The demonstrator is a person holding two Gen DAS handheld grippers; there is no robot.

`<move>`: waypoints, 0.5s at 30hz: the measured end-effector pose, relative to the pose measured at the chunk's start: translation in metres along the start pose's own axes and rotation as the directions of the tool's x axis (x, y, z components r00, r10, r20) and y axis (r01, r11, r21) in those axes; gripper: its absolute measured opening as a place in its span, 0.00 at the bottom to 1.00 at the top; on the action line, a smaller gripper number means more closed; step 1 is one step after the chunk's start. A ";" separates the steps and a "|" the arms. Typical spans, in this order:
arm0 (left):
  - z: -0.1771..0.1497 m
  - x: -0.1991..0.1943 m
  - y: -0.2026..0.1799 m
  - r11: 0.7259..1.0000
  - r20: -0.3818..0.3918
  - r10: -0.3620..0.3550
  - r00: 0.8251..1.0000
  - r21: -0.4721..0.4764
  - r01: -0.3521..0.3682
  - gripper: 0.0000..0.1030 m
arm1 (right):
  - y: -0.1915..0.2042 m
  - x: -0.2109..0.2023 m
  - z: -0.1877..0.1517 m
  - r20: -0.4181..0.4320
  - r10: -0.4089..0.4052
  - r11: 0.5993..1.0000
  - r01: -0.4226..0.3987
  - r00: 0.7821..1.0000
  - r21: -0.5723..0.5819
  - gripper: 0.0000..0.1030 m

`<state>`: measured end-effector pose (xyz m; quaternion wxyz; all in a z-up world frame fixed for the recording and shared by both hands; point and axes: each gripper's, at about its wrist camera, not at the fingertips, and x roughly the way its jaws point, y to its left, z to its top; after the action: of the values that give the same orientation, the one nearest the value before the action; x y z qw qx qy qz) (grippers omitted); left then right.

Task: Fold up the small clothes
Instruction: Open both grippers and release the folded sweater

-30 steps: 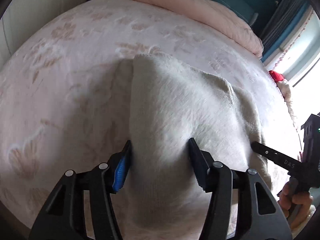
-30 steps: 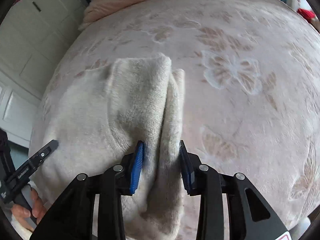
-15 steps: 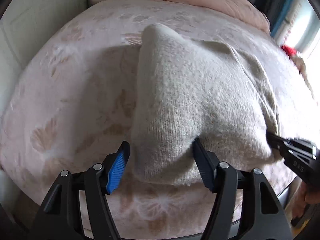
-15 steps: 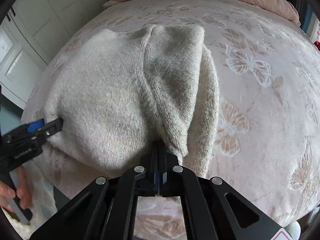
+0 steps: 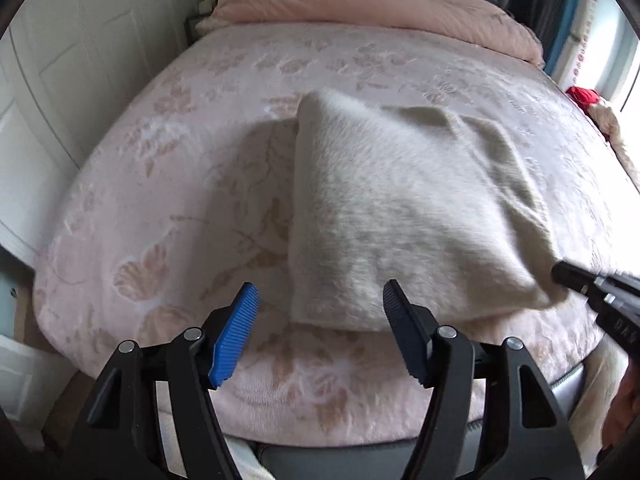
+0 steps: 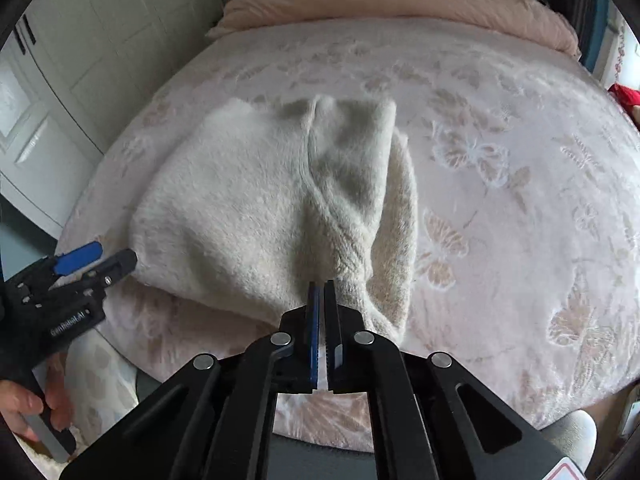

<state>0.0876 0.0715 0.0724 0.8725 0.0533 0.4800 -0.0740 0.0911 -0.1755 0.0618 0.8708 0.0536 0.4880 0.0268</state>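
A cream knitted garment (image 5: 400,216) lies folded on the pink bedspread (image 5: 180,200). My left gripper (image 5: 320,285) hovers open above its near left corner, and the pads touch no fabric. In the right wrist view the same garment (image 6: 248,208) shows a raised fold running down to my right gripper (image 6: 320,285). The right jaws are opening and stand a thin slit apart, with the end of the fold at their tips and no fabric visible between the pads. Each gripper also shows in the other view: the left gripper (image 6: 98,256) and the right gripper (image 5: 560,270), each at a near corner.
A rolled pink duvet (image 5: 380,4) lies across the far end of the bed. White cupboard doors (image 6: 80,60) stand along the left side. A red item (image 5: 584,94) sits at the far right edge. A hand (image 6: 24,412) holds the left gripper's handle.
Both grippers have drawn back and risen from the garment. The left jaws let go of it and widened. The right jaws shut on the fold, then parted slightly.
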 end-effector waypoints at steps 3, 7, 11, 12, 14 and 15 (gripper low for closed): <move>-0.007 -0.023 -0.013 0.999 0.073 0.030 0.997 0.032 -0.032 0.90 | -0.005 -0.034 -0.014 0.084 -0.038 0.999 0.035 0.996 0.036 0.36; -0.022 -0.056 -0.033 0.999 0.157 0.018 0.987 0.046 -0.025 0.94 | -0.012 -0.064 -0.039 0.172 -0.110 0.987 0.087 0.979 0.137 0.55; -0.036 -0.068 -0.046 0.999 0.170 -0.018 0.985 0.048 0.010 0.94 | -0.008 -0.079 -0.059 0.200 -0.174 0.981 0.151 0.964 0.123 0.59; -0.039 -0.068 -0.048 0.999 0.170 -0.016 0.985 0.046 0.009 0.94 | -0.006 -0.081 -0.064 0.201 -0.179 0.981 0.158 0.963 0.115 0.60; -0.050 -0.073 -0.057 0.999 0.184 0.012 0.983 0.042 -0.020 0.94 | -0.005 -0.082 -0.070 0.204 -0.182 0.980 0.161 0.962 0.116 0.61; -0.054 -0.074 -0.058 0.999 0.196 0.024 0.980 0.042 -0.033 0.94 | -0.003 -0.084 -0.075 0.205 -0.182 0.981 0.163 0.962 0.110 0.61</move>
<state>-0.0071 0.0287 0.1047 0.9149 0.0723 0.3895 -0.0770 -0.0164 -0.1820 0.0940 0.9139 0.0533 0.3950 -0.0775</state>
